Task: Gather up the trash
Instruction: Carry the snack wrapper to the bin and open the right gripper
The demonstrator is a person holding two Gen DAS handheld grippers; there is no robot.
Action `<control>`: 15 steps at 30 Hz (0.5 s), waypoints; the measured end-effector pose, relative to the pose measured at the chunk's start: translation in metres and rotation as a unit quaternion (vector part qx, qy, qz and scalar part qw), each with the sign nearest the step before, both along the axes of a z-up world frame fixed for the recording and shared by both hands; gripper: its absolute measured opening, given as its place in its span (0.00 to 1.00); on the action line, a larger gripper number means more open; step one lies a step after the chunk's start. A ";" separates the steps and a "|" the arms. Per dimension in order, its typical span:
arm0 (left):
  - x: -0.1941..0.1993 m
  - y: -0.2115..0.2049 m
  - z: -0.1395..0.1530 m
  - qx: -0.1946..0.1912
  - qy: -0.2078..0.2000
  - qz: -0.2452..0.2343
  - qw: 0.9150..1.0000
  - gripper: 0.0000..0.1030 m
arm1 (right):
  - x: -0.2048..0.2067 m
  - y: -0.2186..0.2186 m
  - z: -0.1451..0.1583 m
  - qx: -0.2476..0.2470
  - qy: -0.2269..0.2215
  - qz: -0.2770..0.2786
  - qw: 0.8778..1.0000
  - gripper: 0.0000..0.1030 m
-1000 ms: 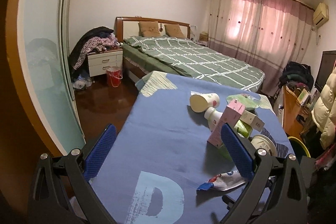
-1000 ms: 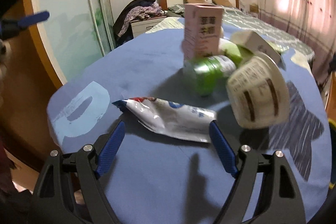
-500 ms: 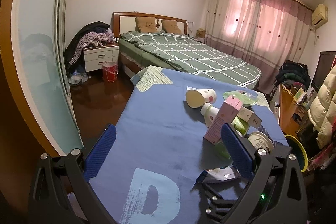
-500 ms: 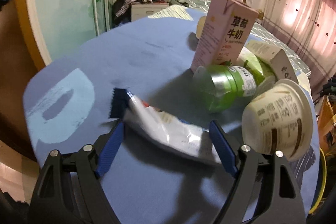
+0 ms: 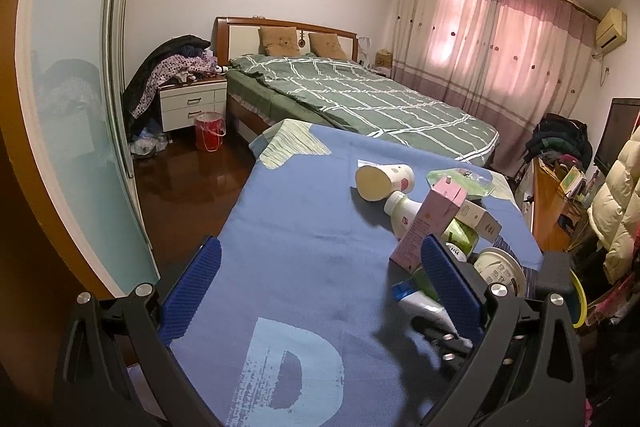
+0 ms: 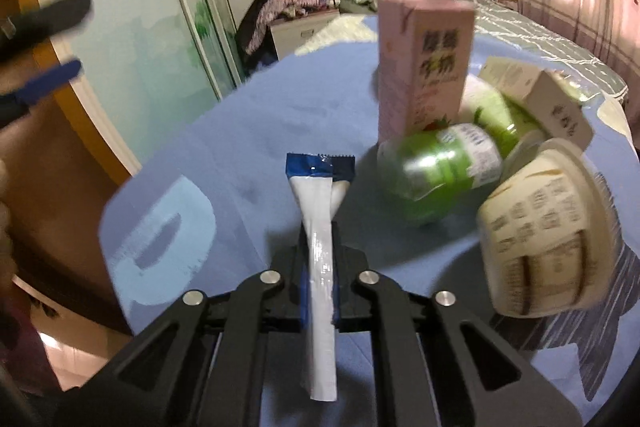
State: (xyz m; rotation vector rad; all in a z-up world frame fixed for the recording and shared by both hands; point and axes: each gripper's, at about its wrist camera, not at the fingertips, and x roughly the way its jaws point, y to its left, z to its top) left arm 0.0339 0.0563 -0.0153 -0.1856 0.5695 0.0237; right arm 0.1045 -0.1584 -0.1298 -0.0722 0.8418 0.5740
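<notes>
My right gripper (image 6: 319,259) is shut on a white and blue snack wrapper (image 6: 320,211), pinched edge-on just above the blue tablecloth (image 6: 256,131). The wrapper (image 5: 420,301) also shows in the left wrist view. Close by are a pink milk carton (image 6: 420,67), a green bottle (image 6: 444,167) on its side and a paper cup (image 6: 552,235). My left gripper (image 5: 320,275) is open and empty over the near edge of the cloth (image 5: 304,227). The carton (image 5: 428,227), a white bottle (image 5: 402,211) and a tipped cup (image 5: 382,181) lie ahead of it.
A small white box (image 6: 540,99) leans behind the green bottle. A bed (image 5: 360,103) stands beyond the table, a nightstand (image 5: 192,105) and red bucket (image 5: 210,131) to its left. A glass sliding door (image 5: 72,131) is at the left. Clutter and a desk (image 5: 552,203) fill the right.
My right gripper has closed on the snack wrapper and lifted its end off the cloth. My left gripper stayed open and drifted slightly.
</notes>
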 end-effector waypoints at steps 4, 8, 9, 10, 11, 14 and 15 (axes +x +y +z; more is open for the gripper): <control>0.001 -0.002 -0.001 -0.001 0.001 -0.003 1.000 0.95 | -0.010 -0.019 0.022 0.027 -0.020 -0.013 0.999 0.08; 0.004 -0.008 -0.004 0.004 0.005 -0.013 1.000 0.95 | -0.017 -0.046 0.048 0.048 -0.052 -0.040 0.997 0.08; 0.004 -0.009 -0.004 0.004 0.005 -0.015 1.000 0.95 | -0.019 -0.056 0.053 0.052 -0.060 -0.049 0.996 0.08; 0.005 -0.012 -0.005 0.005 0.006 -0.019 1.000 0.95 | -0.017 -0.060 0.058 0.054 -0.068 -0.058 0.994 0.08; 0.005 -0.014 -0.005 0.006 0.006 -0.021 1.000 0.95 | -0.016 -0.067 0.063 0.055 -0.077 -0.071 0.993 0.08; 0.008 -0.024 -0.008 0.010 0.011 -0.034 0.999 0.95 | -0.012 -0.095 0.072 0.065 -0.089 -0.111 0.988 0.08; 0.009 -0.028 -0.010 0.011 0.013 -0.040 0.999 0.95 | -0.010 -0.106 0.074 0.068 -0.090 -0.126 0.986 0.08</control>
